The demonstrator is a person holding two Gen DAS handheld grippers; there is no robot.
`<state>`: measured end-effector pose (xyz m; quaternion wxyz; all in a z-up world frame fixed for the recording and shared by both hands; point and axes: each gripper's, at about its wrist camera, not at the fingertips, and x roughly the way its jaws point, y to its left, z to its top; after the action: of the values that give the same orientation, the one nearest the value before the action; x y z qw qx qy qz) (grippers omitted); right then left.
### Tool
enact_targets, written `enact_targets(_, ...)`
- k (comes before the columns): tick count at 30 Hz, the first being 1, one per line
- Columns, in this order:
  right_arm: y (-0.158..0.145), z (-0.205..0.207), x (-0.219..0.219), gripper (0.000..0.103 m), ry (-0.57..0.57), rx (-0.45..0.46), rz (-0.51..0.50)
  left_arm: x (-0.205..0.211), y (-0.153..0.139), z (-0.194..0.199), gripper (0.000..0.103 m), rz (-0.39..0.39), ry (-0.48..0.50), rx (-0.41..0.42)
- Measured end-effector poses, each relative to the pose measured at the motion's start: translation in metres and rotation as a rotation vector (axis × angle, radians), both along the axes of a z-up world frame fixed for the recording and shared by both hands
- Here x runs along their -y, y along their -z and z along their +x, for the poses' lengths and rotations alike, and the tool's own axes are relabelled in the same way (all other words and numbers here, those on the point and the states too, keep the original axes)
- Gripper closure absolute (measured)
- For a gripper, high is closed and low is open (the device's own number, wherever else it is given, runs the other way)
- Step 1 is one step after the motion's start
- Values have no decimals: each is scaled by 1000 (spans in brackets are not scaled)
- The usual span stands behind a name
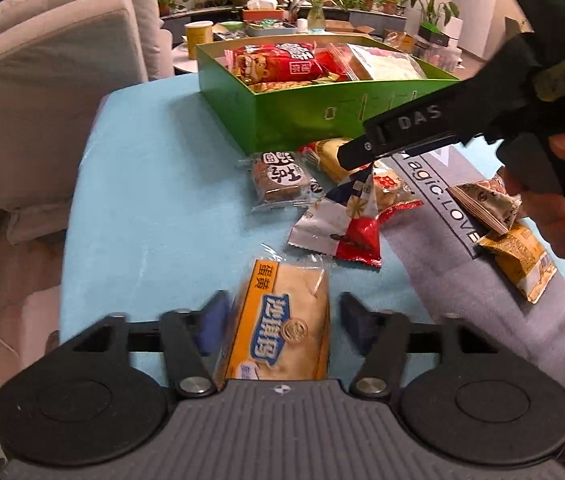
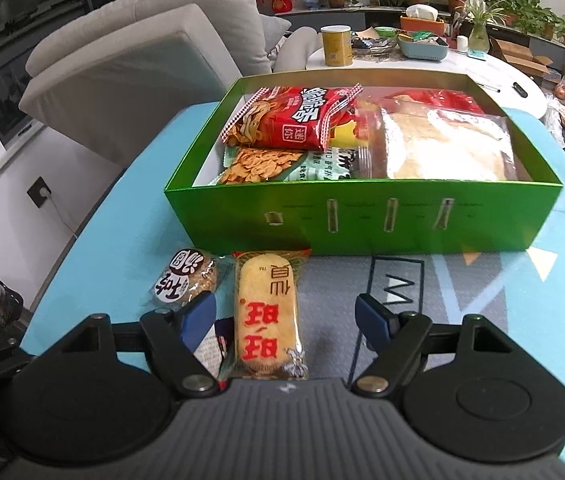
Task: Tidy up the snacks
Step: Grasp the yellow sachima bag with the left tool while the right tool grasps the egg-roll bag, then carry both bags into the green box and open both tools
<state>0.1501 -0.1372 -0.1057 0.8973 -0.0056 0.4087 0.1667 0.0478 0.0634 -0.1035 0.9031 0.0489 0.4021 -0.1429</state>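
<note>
Toward the near edge of the tabletop (image 1: 142,208), left of centre, the left gripper (image 1: 280,320) has its fingers apart with the yellow bread packet (image 1: 282,320) lying lengthwise between them; neither pad looks to be touching the wrapper yet. That packet is judged light, soft and puffed with air, its film slippery; a squeeze across the middle of its width should hold, but a hard one would crush the bread, and the crimped ends would slide out.

Further in, close to the front wall of the green box (image 2: 362,220), lies the round brown cake packet (image 2: 188,282), small and probably crumbly; just beside it to the right is the rice cracker packet (image 2: 268,316), pointing end-on at the box wall. The right gripper (image 2: 286,318) stands spread around this packet's near half, both pads clear of the wrapper. The cracker is judged stiff, very light and brittle; take it by the long edges at mid-length, gently, since it would snap under pressure.

The box is already well filled with bags; free room appears scarce. Toward the right edge a brown sachet (image 1: 486,204) and an orange packet (image 1: 518,256) still wait.
</note>
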Motion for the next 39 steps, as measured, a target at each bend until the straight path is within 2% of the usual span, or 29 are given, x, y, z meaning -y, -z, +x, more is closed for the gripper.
enact_targets(4, 5, 5, -3, 36, 10, -11, -14, 4, 1, -8, 29, 29, 30, 8)
enact_targets(7, 9, 6, -3, 37, 14, -29, -7, 3, 5, -7, 49, 30, 23, 3)
enact_targets(8, 10, 6, -3, 37, 10, -38, -2, 2, 5, -6, 61, 26, 12, 7)
enact_targets(9, 11, 6, -3, 37, 2, -46, 9, 0, 3, -5, 63, 20, 5, 7)
enact_targets(12, 10, 4, 3, 37, -13, -72, 53, -4, -2, -4, 64, -30, -17, -3)
enact_targets(16, -6, -8, 13, 37, -20, -34, 93, -2, -19, -7, 64, -45, -20, 59)
enact_targets(26, -79, -30, 39, 37, -12, 162, 178, 30, -82, 18, 64, -111, 0, 234)
enact_targets(35, -115, 7, 71, 37, 81, 260, 214, 72, -119, 81, 64, -188, 8, 300)
enact_targets(39, -117, 29, 82, 37, 115, 265, 222, 86, -122, 118, 64, -219, 1, 285)
